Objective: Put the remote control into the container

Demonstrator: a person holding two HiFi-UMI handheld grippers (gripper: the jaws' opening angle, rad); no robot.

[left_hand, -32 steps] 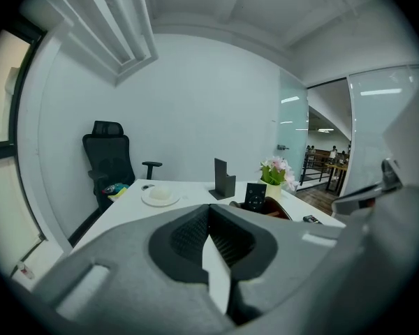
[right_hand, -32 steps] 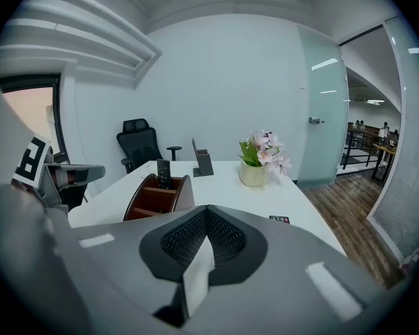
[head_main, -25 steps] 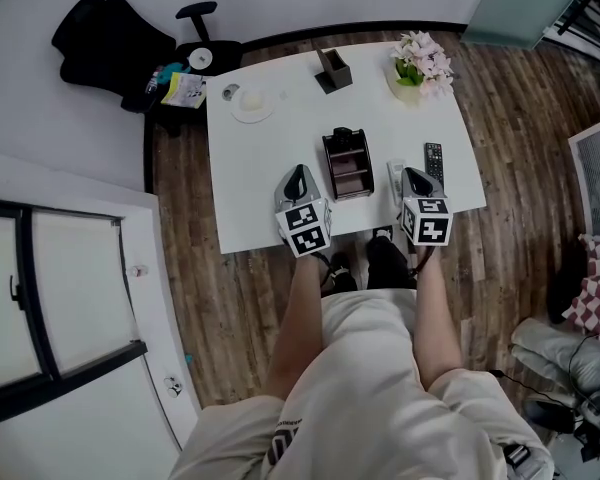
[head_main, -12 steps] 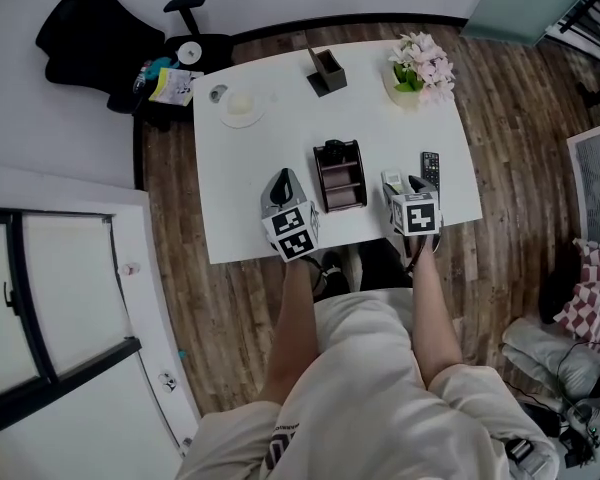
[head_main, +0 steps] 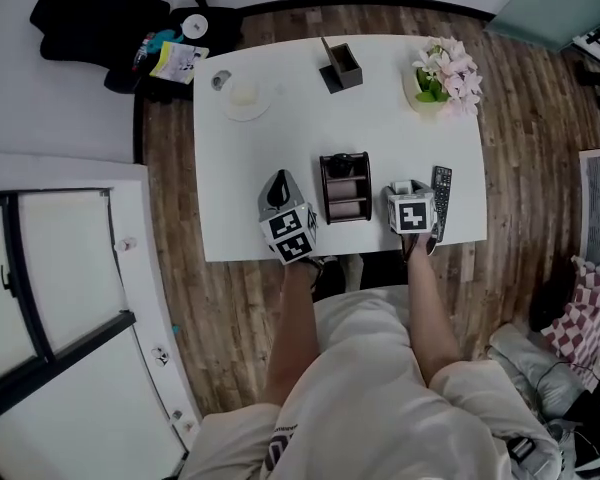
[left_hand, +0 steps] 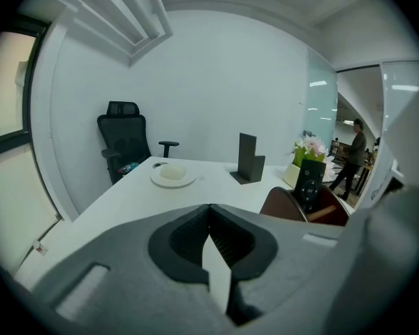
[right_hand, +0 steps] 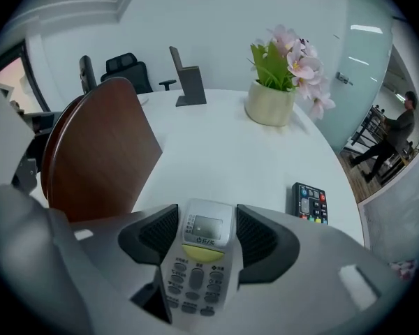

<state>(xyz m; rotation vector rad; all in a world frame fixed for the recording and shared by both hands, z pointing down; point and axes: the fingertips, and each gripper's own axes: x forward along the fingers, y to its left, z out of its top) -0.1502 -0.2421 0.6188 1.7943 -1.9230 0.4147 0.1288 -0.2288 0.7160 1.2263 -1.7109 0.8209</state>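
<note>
A white remote control [right_hand: 199, 257] with a small screen and a yellow button lies on the white table [head_main: 280, 138], between the jaws of my right gripper [right_hand: 206, 236]. Those jaws have just been opening and stand apart on either side of it, with slim gaps showing. In the head view my right gripper [head_main: 412, 208] points steeply down, just right of the brown container [head_main: 345, 186]. A black remote [left_hand: 309, 184] stands inside the container. My left gripper [head_main: 288, 218] hovers left of the container, shut on nothing. A second black remote [head_main: 440, 190] lies near the table's right edge.
A pot of pink flowers [head_main: 445, 73] stands at the far right corner, a black stand [head_main: 340, 66] at the far middle, a white plate [head_main: 245, 98] at the far left. A black office chair [left_hand: 126, 145] is beyond the table. The near table edge is right beneath both grippers.
My right gripper has dropped towards the table and tipped steeply down over the white remote, its jaws opened. The left gripper has sunk a little, still shut.
</note>
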